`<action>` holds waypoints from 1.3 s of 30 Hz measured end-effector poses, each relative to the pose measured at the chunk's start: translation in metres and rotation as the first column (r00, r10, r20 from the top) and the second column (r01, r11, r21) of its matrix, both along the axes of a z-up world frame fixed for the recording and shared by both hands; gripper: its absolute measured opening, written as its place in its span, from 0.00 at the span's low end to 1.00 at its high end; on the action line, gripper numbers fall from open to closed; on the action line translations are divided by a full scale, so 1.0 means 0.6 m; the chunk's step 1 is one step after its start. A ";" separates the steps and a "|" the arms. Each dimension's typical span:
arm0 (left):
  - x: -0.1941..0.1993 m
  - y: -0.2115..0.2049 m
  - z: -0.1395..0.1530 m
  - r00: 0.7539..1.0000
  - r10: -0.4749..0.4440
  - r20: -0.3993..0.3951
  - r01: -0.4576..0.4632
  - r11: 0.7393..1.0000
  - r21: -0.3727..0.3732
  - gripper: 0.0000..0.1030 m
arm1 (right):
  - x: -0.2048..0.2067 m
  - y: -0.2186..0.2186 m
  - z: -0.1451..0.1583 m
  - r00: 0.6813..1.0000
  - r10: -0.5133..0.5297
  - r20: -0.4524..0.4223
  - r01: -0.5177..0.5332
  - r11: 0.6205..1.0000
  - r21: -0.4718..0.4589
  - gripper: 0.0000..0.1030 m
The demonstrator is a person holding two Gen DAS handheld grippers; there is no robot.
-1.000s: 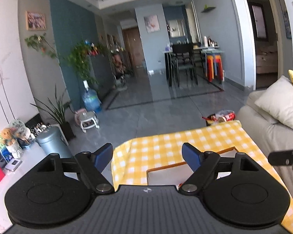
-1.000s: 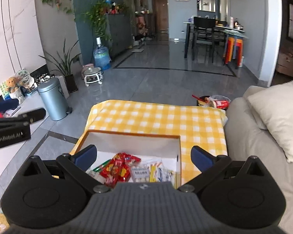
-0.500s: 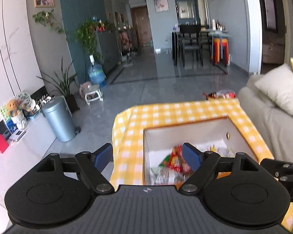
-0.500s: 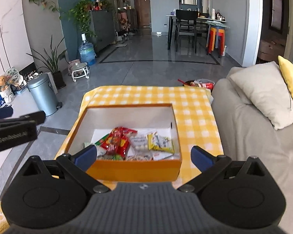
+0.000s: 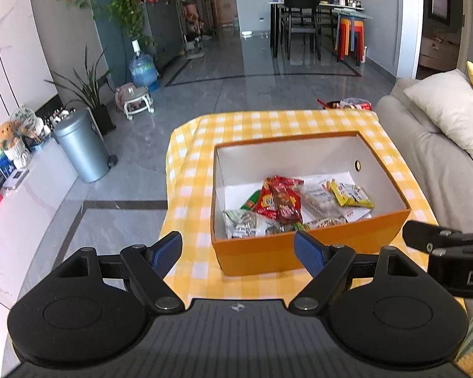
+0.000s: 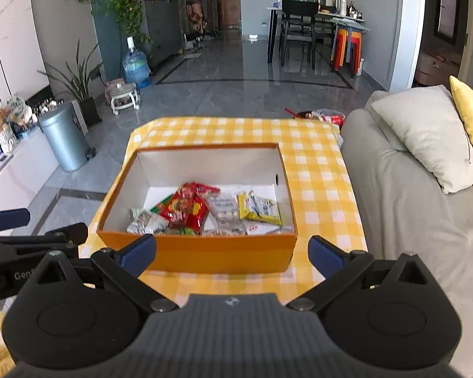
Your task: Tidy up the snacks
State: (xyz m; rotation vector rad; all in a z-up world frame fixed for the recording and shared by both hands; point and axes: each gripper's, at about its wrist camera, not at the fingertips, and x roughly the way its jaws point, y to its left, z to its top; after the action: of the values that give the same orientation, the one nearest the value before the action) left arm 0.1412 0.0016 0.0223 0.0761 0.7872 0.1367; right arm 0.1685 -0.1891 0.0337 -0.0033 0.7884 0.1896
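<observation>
The left tool (image 5: 238, 249) is hovering with its fingers spread apart and gripping nothing, just short of the orange box (image 5: 306, 249). The box is sitting on the desk (image 5: 189, 170) under a yellow checked cloth, holding the snacks: a silver packet (image 5: 252, 225), a red packet (image 5: 279, 198) in the middle, a yellow packet (image 5: 350, 193) toward the right. The right tool (image 6: 231, 252) is likewise hanging empty, fingers wide apart, before the box's near wall. A grey sofa (image 6: 410, 201) is standing beside the desk.

— What's different from a second ago?
— I've pulled back with both: the whole orange box (image 6: 201, 249) shows, snacks (image 5: 280, 201) in full view, its near wall facing me.
</observation>
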 end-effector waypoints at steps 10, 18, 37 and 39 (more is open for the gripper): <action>-0.002 0.001 -0.006 1.000 0.005 -0.021 -0.005 1.000 0.001 0.92 | -0.004 -0.004 -0.018 0.999 -0.004 -0.037 0.004 1.000 0.004 0.96; 0.001 0.004 -0.005 0.999 0.011 -0.033 -0.011 1.000 -0.004 0.92 | -0.002 -0.004 -0.020 0.999 -0.002 -0.042 0.002 1.000 0.008 0.96; 0.002 0.000 -0.006 0.999 0.011 -0.038 -0.011 1.000 -0.002 0.91 | -0.003 -0.007 -0.035 0.997 -0.008 -0.073 0.008 1.000 0.004 0.96; 0.002 0.000 -0.007 0.999 0.008 -0.038 -0.008 1.000 -0.001 0.91 | -0.003 -0.007 -0.035 0.997 -0.007 -0.072 0.008 1.000 0.004 0.96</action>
State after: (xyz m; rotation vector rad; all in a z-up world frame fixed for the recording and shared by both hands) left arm 0.1422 0.0015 0.0184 0.0747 0.8261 0.1424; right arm 0.1669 -0.1933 0.0128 0.0107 0.8602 0.1850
